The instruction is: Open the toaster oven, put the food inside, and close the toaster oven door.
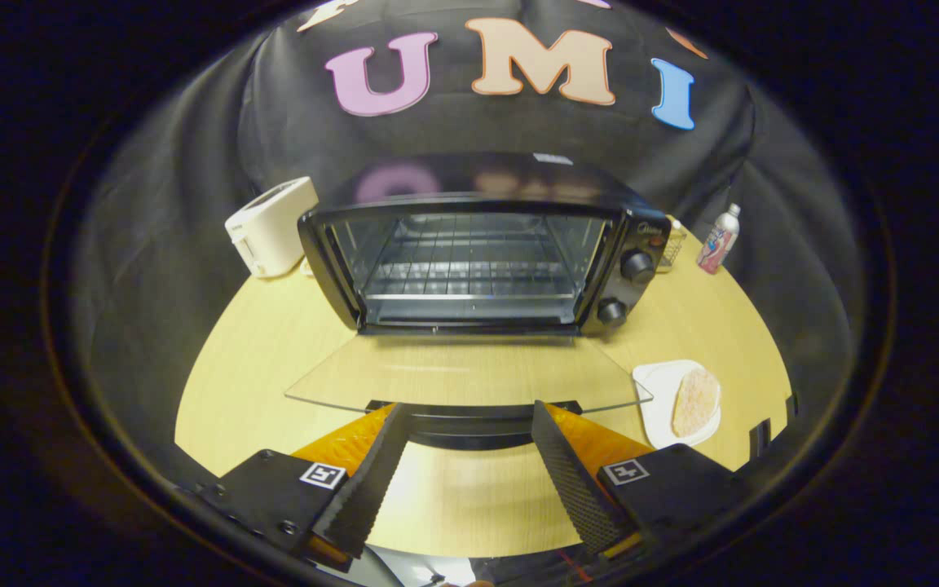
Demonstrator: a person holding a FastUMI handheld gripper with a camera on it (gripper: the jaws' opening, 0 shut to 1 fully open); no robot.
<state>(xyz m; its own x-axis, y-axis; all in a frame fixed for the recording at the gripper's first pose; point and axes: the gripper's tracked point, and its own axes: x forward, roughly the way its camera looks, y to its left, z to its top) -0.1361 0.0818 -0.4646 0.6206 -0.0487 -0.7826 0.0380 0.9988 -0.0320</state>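
Note:
A black toaster oven (632, 244) stands at the middle of the wooden table with its cavity and wire rack (469, 269) exposed. Its glass door (469, 375) lies folded down flat toward me, and the door's black handle (473, 420) sits just ahead of my fingertips. My gripper (469, 412) is open, one finger on each side of the handle's middle stretch, nothing pressed between them. To the right of the door, a flat pale slice of food (696, 401) rests on a white plate (654, 383).
A white pop-up toaster (271, 226) stands to the left of the oven. Behind the oven's right side are a small wire basket (672, 244) and a bottle (719, 240). The table's (274, 342) curved front edge runs below my fingers.

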